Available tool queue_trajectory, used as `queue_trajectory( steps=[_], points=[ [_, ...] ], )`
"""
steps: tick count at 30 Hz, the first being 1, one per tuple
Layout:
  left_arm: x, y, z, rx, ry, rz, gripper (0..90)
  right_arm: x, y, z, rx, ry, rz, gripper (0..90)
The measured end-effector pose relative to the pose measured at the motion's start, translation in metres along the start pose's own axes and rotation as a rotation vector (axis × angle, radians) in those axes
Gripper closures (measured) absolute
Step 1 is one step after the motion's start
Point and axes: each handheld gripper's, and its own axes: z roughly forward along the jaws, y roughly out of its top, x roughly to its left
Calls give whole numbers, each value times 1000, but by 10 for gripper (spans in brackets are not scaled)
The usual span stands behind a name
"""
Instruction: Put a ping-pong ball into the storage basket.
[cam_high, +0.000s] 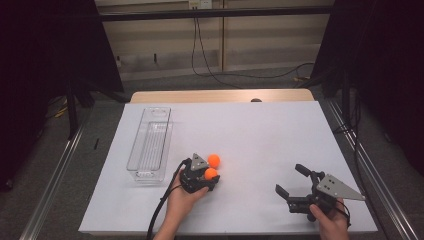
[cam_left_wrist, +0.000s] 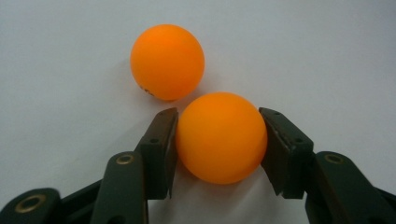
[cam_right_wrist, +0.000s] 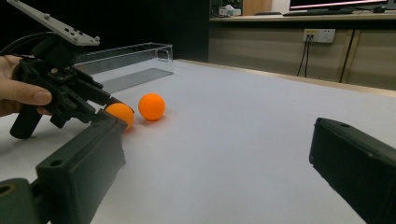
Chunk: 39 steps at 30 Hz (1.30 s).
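White tabletop (cam_high: 260, 130) carries two orange balls; the left gripper (cam_left_wrist: 218, 140) pinches the near ball (cam_left_wrist: 220, 137) across its middle, the far ball (cam_left_wrist: 167, 61) just beyond. Light, smooth, likely slippery. The right gripper (cam_high: 295, 182) stands open, empty.

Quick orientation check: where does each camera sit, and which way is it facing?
High view: above the near table edge, looking forward and down; both hands, left gripper, right gripper.
Left gripper view: along its jaws, shut on the near ball; far ball beyond.
Right gripper view: level across the table, open jaws.
Shared: both balls, clear bin.
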Motion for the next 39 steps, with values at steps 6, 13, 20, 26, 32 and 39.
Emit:
queue_trajectory(
  steps=[6,13,20,26,32,39],
  points=[
    [0,0,0,1,0,-11,504,1,0,0,3,2,-7,26],
    [1,0,-2,10,-13,-15,507,0,0,0,5,1,-8,26],
    [4,2,-9,-2,-17,-25,507,0,0,1,6,-1,-8,26],
    [5,3,-12,-12,-24,-36,508,-1,0,1,6,-4,-4,27],
    [5,5,-14,-8,-35,-31,508,-1,0,1,4,-7,-5,27],
    [6,7,-17,-15,-43,-44,508,-2,0,2,2,-13,0,27]
  ],
)
